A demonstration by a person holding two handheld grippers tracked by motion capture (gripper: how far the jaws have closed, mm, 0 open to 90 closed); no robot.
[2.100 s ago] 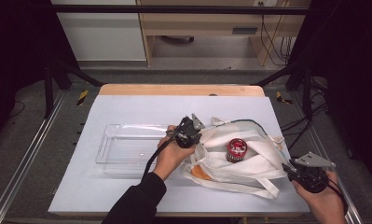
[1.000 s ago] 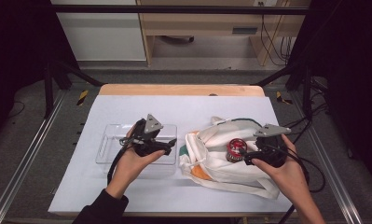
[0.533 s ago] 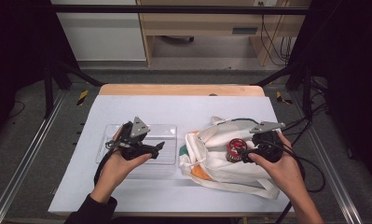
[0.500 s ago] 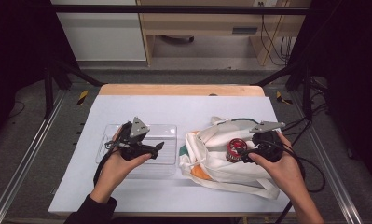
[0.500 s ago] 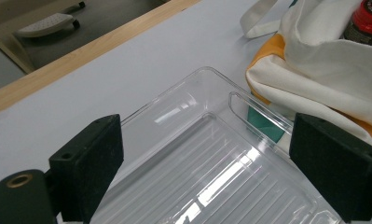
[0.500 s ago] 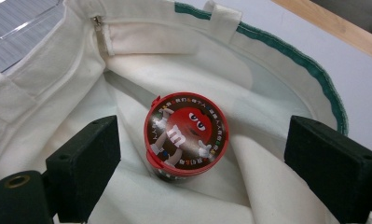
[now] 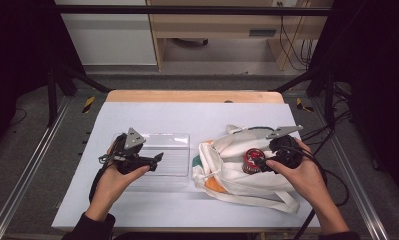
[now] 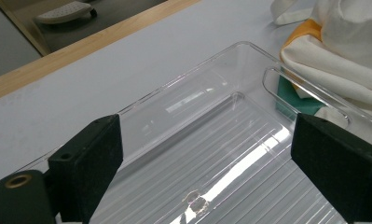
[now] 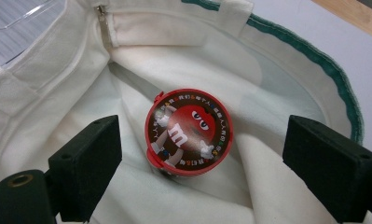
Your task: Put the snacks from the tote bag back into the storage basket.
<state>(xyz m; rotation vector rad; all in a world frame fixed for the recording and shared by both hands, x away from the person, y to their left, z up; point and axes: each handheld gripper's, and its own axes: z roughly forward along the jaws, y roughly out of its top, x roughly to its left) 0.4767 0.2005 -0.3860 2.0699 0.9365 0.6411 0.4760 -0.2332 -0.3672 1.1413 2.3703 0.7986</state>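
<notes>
Two grippers work over the white bench. At 3 o'clock of the bench lies a cream cloth bag, its mouth open, and a round red candy tin sits inside it, printed lid facing up, with no long axis to tell. The right gripper hangs just above, fingers spread wide, the tin between them and touching neither. The left gripper hovers over a clear plastic tray at 9 o'clock, its fingers wide and empty. The tray's long axis runs 9 to 3.
</notes>
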